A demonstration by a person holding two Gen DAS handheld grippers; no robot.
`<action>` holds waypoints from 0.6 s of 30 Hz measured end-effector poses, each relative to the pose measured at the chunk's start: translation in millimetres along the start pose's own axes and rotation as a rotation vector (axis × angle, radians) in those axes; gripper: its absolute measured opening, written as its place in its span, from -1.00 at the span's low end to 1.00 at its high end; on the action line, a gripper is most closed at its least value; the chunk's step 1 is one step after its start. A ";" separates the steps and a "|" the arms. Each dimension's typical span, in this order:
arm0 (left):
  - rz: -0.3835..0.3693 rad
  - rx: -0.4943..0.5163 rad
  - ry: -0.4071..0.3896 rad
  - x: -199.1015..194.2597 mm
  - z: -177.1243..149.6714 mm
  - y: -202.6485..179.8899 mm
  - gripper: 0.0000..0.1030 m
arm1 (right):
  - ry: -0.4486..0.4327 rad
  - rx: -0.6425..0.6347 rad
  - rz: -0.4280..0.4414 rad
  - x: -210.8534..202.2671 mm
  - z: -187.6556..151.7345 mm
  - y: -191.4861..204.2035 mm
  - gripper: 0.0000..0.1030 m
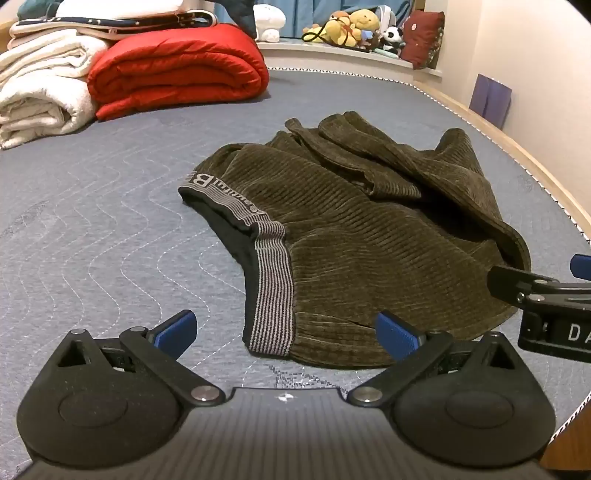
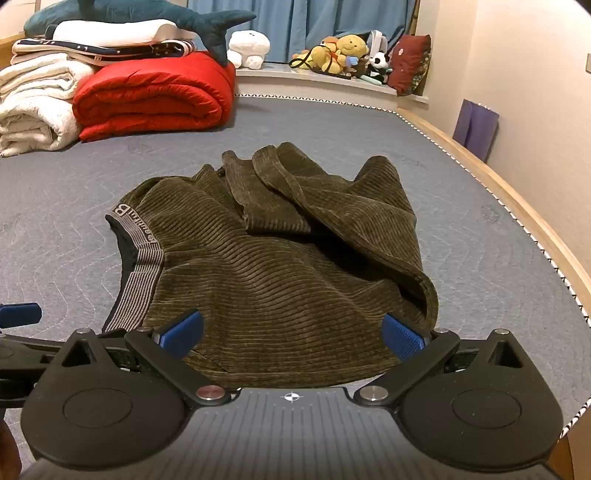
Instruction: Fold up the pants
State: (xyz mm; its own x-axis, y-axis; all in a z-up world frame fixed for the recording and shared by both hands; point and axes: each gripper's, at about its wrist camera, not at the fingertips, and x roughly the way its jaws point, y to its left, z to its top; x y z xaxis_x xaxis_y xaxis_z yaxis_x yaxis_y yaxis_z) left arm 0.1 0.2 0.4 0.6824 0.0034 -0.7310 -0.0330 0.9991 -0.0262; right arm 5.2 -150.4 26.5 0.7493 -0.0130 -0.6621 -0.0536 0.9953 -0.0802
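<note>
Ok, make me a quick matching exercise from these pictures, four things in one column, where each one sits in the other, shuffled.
Things:
1. pants
2. red quilt
3. plush toys
4. shark plush

Places:
A. on the window ledge
B. on top of the folded bedding stack
C. crumpled mid-mattress
D. rolled beside the white blankets

Pairs: 1-C, 2-D, 3-A, 4-B

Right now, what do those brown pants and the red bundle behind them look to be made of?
The brown pants look like soft wide-ribbed corduroy or chenille: raised cords, matte pile, with a striped knitted elastic waistband. The red bundle looks like a puffy quilted comforter with a smooth, slightly shiny shell, probably synthetic.
</note>
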 end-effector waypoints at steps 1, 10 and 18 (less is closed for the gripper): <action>0.000 0.000 -0.002 -0.2 0.1 0.2 1.00 | 0.000 0.000 0.001 0.1 0.0 0.0 0.98; 0.005 0.010 -0.005 3.4 -0.7 -5.2 1.00 | 0.000 0.001 0.000 1.3 -0.3 0.7 0.99; 0.004 0.008 -0.009 -1.4 -0.8 -2.9 1.00 | 0.000 0.001 0.001 1.1 -0.4 1.0 0.98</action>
State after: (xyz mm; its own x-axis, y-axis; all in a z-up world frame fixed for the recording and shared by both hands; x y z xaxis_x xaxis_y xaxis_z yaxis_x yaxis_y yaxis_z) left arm -1.3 -2.7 0.9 0.6885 0.0075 -0.7252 -0.0301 0.9994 -0.0182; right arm 5.8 -149.4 25.4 0.7495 -0.0116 -0.6619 -0.0538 0.9955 -0.0784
